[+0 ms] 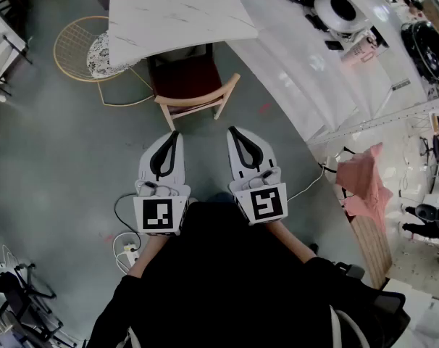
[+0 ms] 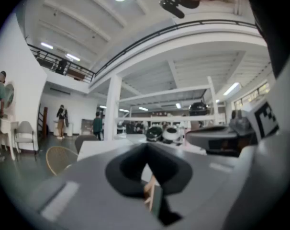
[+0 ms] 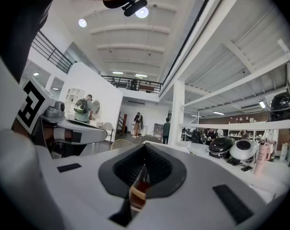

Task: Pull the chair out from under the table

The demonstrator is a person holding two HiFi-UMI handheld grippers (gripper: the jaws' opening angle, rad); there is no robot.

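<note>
Chair [image 1: 193,87] front half hidden under table [image 1: 172,13].

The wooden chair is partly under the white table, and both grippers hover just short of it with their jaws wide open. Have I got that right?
Not quite: the jaws are shut, not open; each gripper view shows its pair together, empty. Otherwise yes: the wooden chair sits partly under the white table, with the left gripper and right gripper short of it.
</note>
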